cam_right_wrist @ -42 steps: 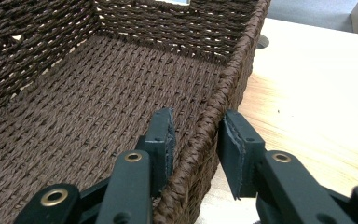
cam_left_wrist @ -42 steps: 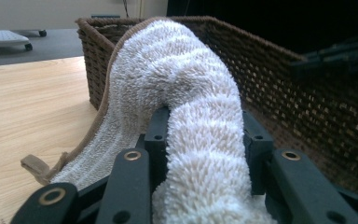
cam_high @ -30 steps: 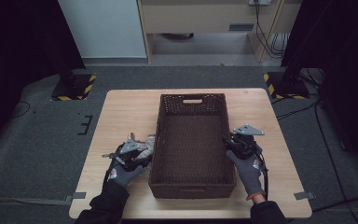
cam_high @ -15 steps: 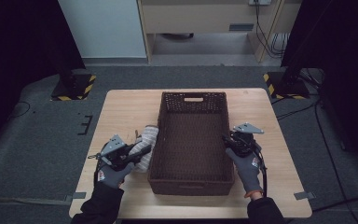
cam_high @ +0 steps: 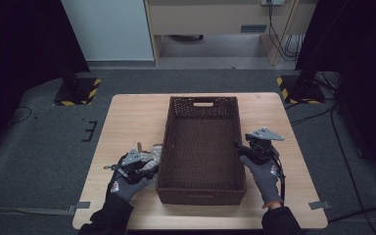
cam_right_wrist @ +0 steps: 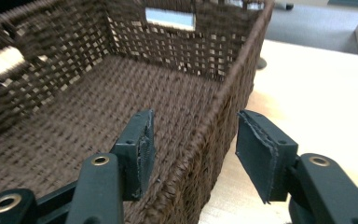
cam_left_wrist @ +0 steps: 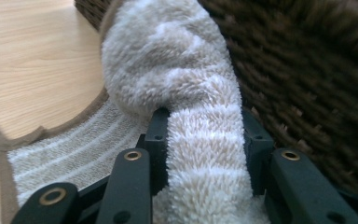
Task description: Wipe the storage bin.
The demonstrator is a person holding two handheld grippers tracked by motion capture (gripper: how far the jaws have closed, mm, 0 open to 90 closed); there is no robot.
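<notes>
Here, left tool (cam_left_wrist: pixel 205 135) clenches towel (cam_left_wrist: pixel 177 60) beside basket (cam_right_wrist: pixel 233 93); right tool (cam_right_wrist: pixel 191 144), just opening, straddles its rim.

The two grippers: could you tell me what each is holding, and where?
Left gripper clamps a bunched fold of the towel. Right gripper holds nothing; its jaws have just been opening, straddling the basket wall.

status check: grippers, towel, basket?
Left hand-held gripper shut on towel beside basket. Right hand-held gripper just opened, jaws astride basket's right wall, not pressing. Basket empty.

We saw a fluffy cream towel (cam_left_wrist: pixel 186 93) bunched on the table against the left wall of the empty brown wicker basket (cam_high: pixel 201 142).
</notes>
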